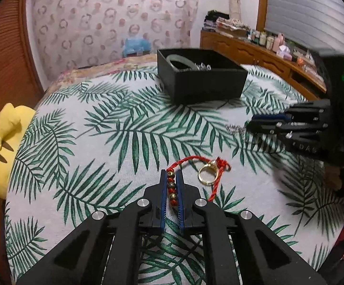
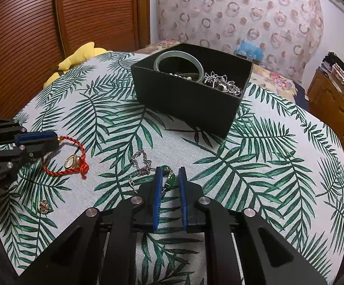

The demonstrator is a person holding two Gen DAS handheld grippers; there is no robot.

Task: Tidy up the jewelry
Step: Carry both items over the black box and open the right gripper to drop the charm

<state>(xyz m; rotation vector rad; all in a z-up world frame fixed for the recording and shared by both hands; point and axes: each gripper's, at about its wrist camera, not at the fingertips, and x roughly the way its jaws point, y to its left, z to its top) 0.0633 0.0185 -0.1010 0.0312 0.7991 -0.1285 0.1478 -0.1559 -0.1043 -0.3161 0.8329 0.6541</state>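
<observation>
Matt black box (image 2: 188,99) on woven leaf-print cloth (image 2: 255,166).

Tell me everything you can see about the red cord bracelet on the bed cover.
The red cord bracelet is a loop of twisted red cord lying on the leaf-print cover. One stretch carries a row of small red and dark gold-patterned beads; elsewhere the cord ends in a knot. The left hand-held gripper is shut on the beaded stretch, pads on either side. A gold ring lies inside the loop, apparently touching the cord near the knot. The rest of the loop rests slack on the fabric.
</observation>
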